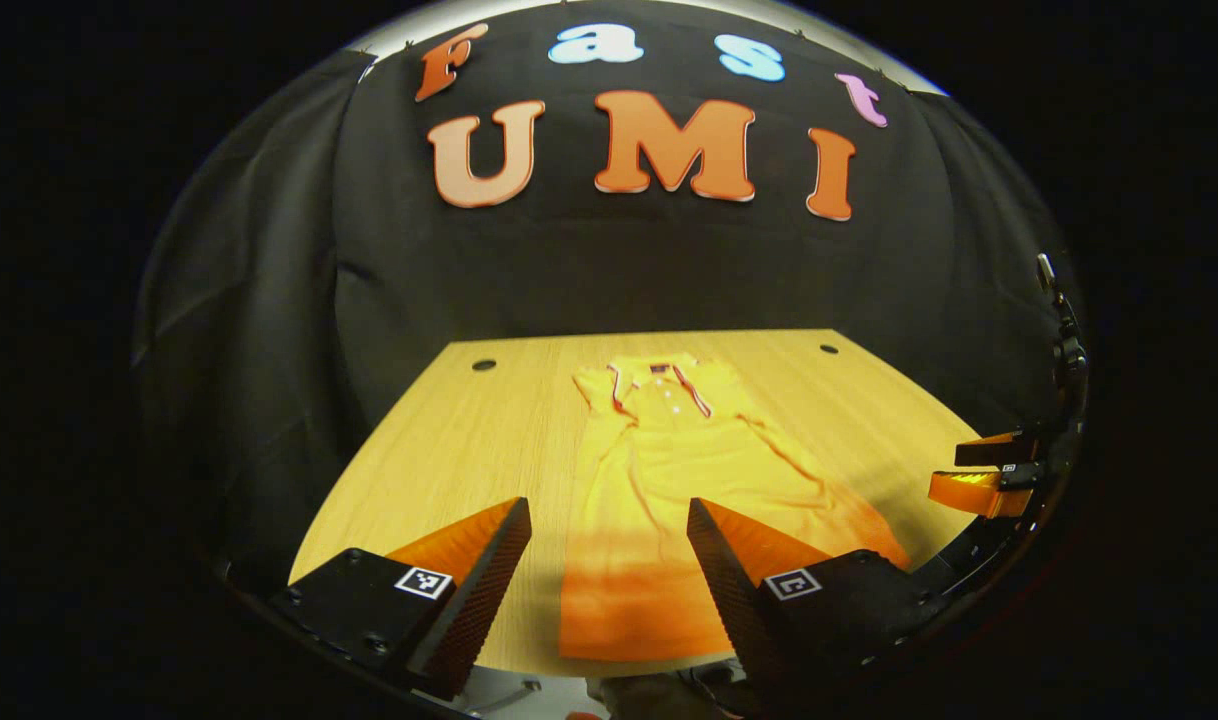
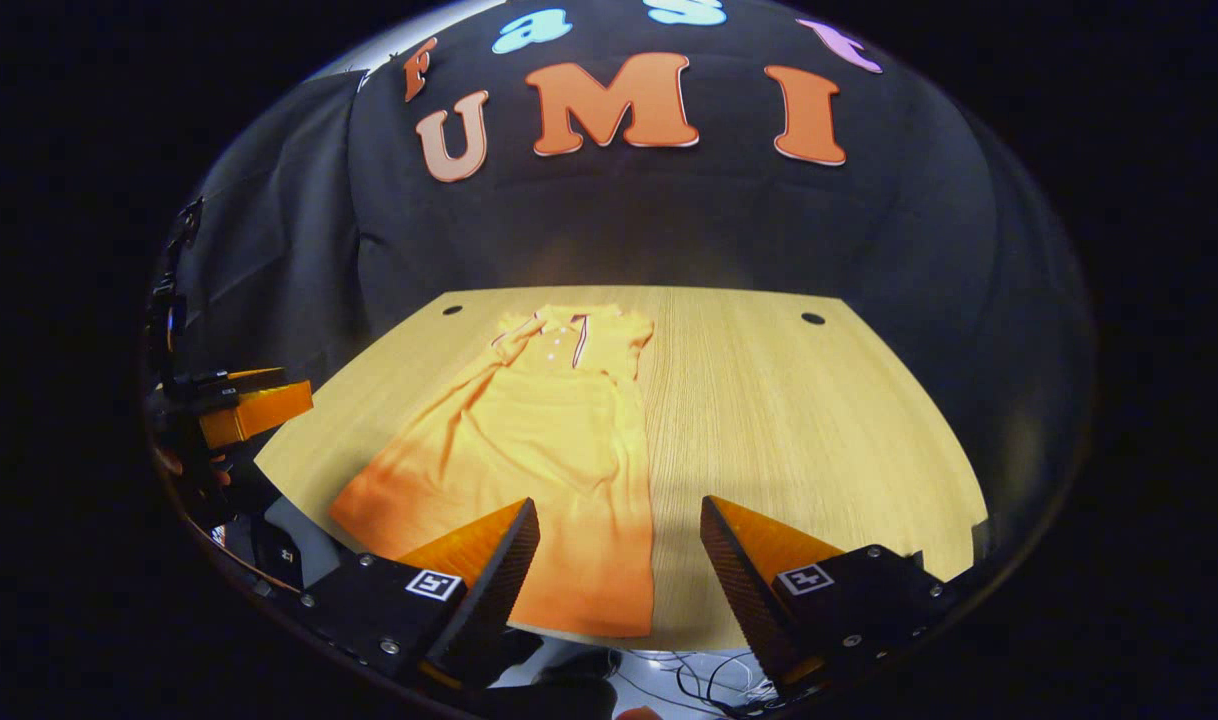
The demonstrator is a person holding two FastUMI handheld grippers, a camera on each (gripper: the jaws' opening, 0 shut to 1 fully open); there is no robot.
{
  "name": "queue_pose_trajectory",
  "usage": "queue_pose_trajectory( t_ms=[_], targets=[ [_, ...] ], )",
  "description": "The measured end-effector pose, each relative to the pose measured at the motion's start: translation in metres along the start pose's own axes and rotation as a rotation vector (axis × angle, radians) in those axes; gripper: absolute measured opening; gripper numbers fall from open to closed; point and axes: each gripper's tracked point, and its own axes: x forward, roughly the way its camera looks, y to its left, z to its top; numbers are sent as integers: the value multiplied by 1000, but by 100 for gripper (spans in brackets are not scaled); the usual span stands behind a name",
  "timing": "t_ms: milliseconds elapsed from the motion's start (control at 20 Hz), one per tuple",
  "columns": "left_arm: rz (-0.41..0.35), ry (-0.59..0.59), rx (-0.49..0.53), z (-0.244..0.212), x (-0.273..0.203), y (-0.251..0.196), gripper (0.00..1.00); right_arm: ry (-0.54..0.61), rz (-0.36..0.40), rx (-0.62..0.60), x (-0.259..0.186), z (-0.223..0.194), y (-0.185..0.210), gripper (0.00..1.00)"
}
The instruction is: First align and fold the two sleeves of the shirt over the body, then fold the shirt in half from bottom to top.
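shirt (image 1: 669,470) lies flat on the wooden table (image 1: 449,450), collar at the far end, hem at the near edge. in the right gripper view the same shirt (image 2: 539,450) runs from the far middle of the table (image 2: 789,420) down to the near edge, left of centre. it looks long and narrow. whether the sleeves are already folded onto the body cannot be told for sure; a diagonal crease runs down one side of the body.

left gripper (image 1: 609,560): fingers spread wide, nothing between them, hovering above the hem end. right gripper (image 2: 619,560): also spread wide and empty, above the near right part of the hem. each gripper also shows far off at the side in the other's view, apart from the cloth.

handling, judged: thin knit cloth, light, limp, no stiffness of its own. it will drape and sag from any single pinch point, so two holds are wanted, one per corner. not fragile. may slide a little on the smooth wood, and a dragged layer may pull the one under it out of line.

where to grip, judged: for the bottom-to-top fold, the two hem corners at the near edge, pinching all layers together. for a sleeve, its outer end by the shoulder at the far end.
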Motion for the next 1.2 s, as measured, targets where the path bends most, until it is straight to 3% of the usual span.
queue_pose_trajectory(
  t_ms=[350,800,1050,1200],
  targets=[
    [-7,281,-57,-82,36,6,98,188,16,38,18,-64,-1,99],
    [2,519,-189,-128,63,22,99,360,18,30,29,-114,-5,99],
    [27,546,-70,-133,61,16,99,382,36,15,32,-117,3,99],
    [14,552,-50,-132,62,-3,98,390,36,-32,33,-119,8,98]
  ],
)
